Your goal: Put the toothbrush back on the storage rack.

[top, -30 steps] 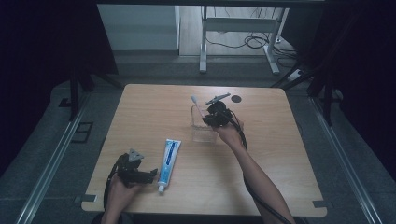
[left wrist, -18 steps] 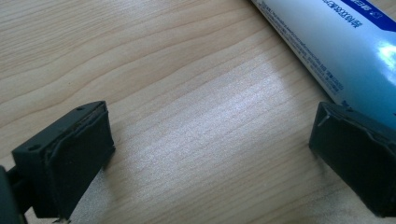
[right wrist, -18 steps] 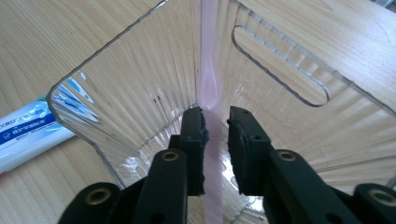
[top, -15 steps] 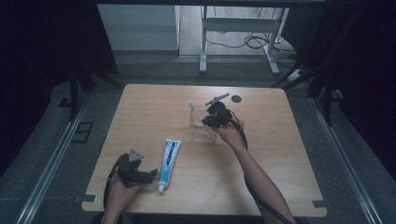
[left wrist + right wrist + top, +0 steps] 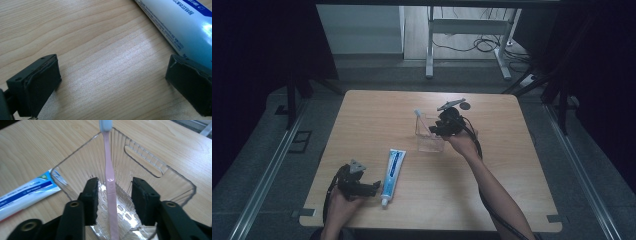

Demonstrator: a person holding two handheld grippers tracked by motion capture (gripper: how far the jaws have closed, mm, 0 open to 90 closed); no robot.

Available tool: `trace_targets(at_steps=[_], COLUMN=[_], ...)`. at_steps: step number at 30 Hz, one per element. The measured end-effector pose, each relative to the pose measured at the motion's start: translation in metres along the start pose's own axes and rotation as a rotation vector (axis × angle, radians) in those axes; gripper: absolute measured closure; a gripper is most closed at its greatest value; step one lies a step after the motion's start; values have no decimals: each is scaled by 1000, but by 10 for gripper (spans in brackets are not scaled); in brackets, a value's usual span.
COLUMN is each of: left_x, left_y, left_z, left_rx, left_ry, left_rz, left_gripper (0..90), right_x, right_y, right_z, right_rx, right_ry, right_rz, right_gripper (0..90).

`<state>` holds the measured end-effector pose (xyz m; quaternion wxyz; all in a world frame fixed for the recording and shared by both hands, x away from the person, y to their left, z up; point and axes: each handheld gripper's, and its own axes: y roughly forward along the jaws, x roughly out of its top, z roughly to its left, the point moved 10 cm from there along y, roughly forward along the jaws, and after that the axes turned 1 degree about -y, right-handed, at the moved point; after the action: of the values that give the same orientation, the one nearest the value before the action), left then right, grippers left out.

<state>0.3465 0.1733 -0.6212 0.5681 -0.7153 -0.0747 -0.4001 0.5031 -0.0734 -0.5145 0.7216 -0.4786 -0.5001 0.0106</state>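
A pink toothbrush [image 5: 110, 182] with a white head [image 5: 417, 114] stands tilted in a clear ribbed container [image 5: 430, 137] at mid-table. It leans on the far corner of that container [image 5: 150, 162]. My right gripper [image 5: 115, 183] reaches in from above. Its jaws have just been opening and stand either side of the handle, with a gap on each side. A blue-and-white toothpaste tube [image 5: 392, 167] lies flat near the front left. My left gripper [image 5: 373, 187] rests open on the table just left of the tube. In the left gripper view the tube [image 5: 185, 27] passes the right jaw of the left gripper [image 5: 112, 72].
A small dark disc [image 5: 466, 106] lies near the table's far edge behind the container. The toothpaste tube [image 5: 27, 191] lies left of the container in the right gripper view. Desk legs and cables stand on the floor beyond the table.
The toothbrush head has sunk slightly toward the container's rim. Both hands stay where they were.
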Motion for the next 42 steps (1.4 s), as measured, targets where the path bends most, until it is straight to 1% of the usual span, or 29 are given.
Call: trace_targets(at_steps=[1,4,8,13,15,20,24,26,27,29,30,34,36,37,42], left_x=[0,0,0,0,0,0,0,0,0,0,0,0,0,1,1], left_y=[0,0,0,0,0,0,0,0,0,0,0,0,0,0,1], left_z=[0,0,0,0,0,0,0,-1,0,0,0,0,0,0,0], left_rx=[0,0,0,0,0,0,1,2,3,2,3,3,3,3,6], left_ry=[0,0,0,0,0,1,1,-9,-1,-8,-1,-5,2,-6,-12], left_rz=[0,0,0,0,0,0,1,-5,1,-4,2,-3,0,-5,-6], left_gripper=[0,0,0,0,0,0,0,0,0,0,0,0,0,0,0], right_x=[0,0,-1,-2,-3,-9,-15,-18,-20,-23,-25,-32,-37,-39,-50], right_y=[-2,-9,-17,-28,-33,-43,-49,-52,-54,-57,-59,-63,-65,-66,-68], right_z=[1,3,7,13,15,19,21,22,22,21,21,20,20,20,20], right_rx=[5,20,25,35,38,46,51,46,44,38,36,31,31,30,15], right_ry=[3,-9,-22,-32,-33,-69,-74,-80,-81,-81,-85,-90,-91,-91,-96], right_rz=[-6,-17,-26,-52,-55,-52,-59,-63,-64,-67,-69,-67,-65,-66,-56], right_gripper=[537,476,419,356,326,252,204,180,169,150,144,135,127,118,68])
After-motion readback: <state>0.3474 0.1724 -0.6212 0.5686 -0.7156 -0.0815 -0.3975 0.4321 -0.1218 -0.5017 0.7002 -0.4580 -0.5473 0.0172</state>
